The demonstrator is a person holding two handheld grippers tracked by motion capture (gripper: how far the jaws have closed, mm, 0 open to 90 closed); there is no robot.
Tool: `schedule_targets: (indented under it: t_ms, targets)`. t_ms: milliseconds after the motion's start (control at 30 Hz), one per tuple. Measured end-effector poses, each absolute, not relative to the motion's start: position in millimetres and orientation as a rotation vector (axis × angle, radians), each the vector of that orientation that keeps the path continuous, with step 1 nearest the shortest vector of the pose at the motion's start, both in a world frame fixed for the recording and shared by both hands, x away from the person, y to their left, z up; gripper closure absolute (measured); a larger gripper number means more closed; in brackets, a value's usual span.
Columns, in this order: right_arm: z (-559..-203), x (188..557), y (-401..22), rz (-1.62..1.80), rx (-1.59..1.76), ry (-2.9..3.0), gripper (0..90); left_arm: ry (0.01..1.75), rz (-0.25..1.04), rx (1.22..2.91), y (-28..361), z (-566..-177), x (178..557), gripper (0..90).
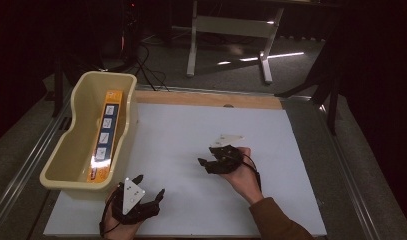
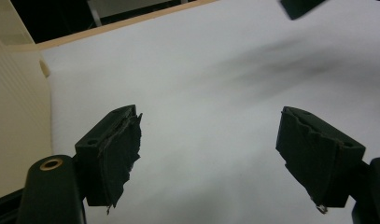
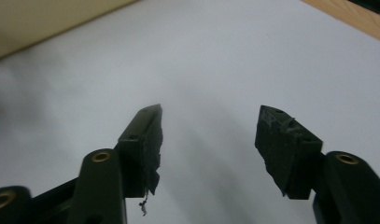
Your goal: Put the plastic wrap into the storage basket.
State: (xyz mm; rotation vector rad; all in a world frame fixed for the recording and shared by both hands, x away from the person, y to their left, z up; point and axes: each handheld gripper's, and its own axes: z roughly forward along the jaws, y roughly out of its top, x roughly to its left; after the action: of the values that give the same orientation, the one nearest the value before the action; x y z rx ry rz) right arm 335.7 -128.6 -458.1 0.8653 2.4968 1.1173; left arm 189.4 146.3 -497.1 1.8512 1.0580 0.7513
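My left gripper (image 1: 150, 184) rests low over the white board's near left part, close to the cream tub (image 1: 64, 172). Its jaws stand wide apart with nothing between them; in the left gripper view the gripper (image 2: 208, 116) looks across bare white board. My right gripper (image 1: 206, 158) hovers over the middle of the board, held in a hand, jaws pointing left. It is open and empty too, and the right gripper view shows the gripper (image 3: 207, 112) above plain white surface. An orange box (image 1: 106, 134) with white picture panels lies lengthwise inside the tub.
The white board (image 1: 191, 130) lies on a wooden table top (image 1: 206, 98) with metal rails at both sides. The tub's wall (image 2: 15, 121) stands just left of my left gripper. A white table frame (image 1: 231, 30) stands on the floor beyond.
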Motion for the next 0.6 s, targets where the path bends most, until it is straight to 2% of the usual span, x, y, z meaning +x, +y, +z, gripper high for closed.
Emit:
schedule_targets:
  t_ms: [400,600]
  targets:
    - [-483.3,298.4,-215.6,1.234,0.931,2.375,35.7,1.069,0.745,1.844,147.1,-497.7,191.4,20.7]
    - [-470.4,271.3,-260.9,1.366,0.971,2.206,33.7,1.066,0.741,1.832,147.5,-496.6,191.7,20.7]
